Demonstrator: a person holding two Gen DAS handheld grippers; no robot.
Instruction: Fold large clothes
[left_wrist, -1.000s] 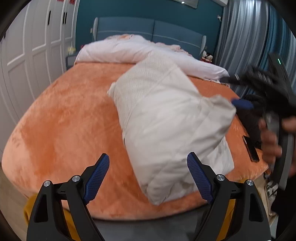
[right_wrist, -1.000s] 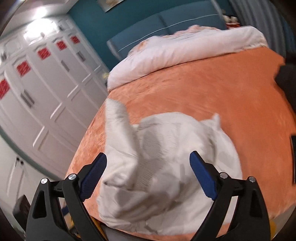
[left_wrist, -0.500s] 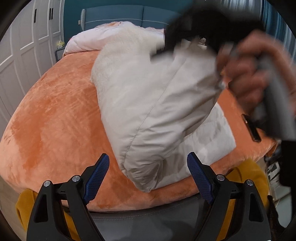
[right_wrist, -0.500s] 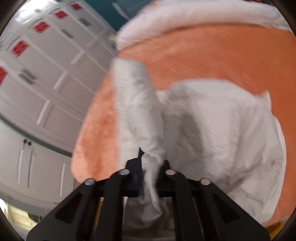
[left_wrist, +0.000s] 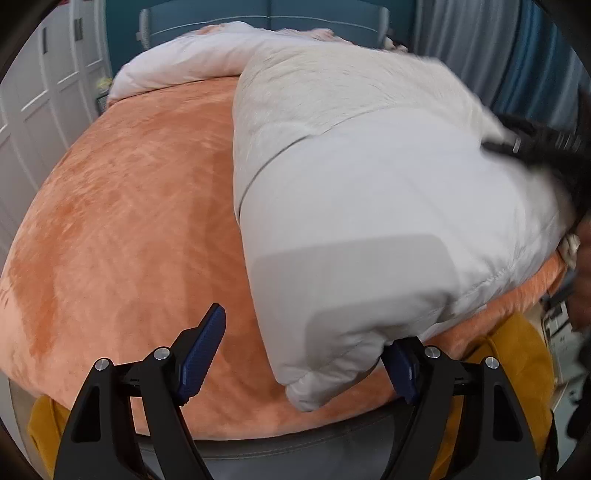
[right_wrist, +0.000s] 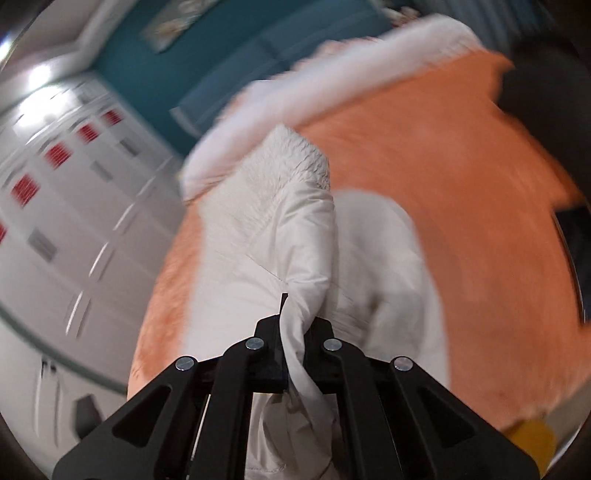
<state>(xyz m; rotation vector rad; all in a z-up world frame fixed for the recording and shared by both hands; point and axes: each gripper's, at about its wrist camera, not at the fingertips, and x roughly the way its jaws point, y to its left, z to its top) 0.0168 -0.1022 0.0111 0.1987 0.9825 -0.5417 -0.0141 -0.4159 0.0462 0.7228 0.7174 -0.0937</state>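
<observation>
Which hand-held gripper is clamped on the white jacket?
The right hand-held gripper: shut on a fold of the white jacket. The left hand-held gripper is open.

A home bedroom — a bed (left_wrist: 122, 229) under an orange plush cover ahead of the tongs, padded blue headboard (left_wrist: 266, 18) beyond, white wardrobe doors (right_wrist: 74, 206) to the left, grey curtains (left_wrist: 480, 48) right.

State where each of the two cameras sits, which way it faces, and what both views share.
Left wrist: rides the left tool, looking down the orange bed toward the blue headboard; its jaws, just narrowed, stand open around the white padded coat's near corner. The blurred right tool and a hand show at right.
Right wrist: rides the right tool, tilted, facing the bed and white wardrobe; its jaws are shut on a coat fold.
Shared: coat, bed, pale duvet, headboard.
</observation>
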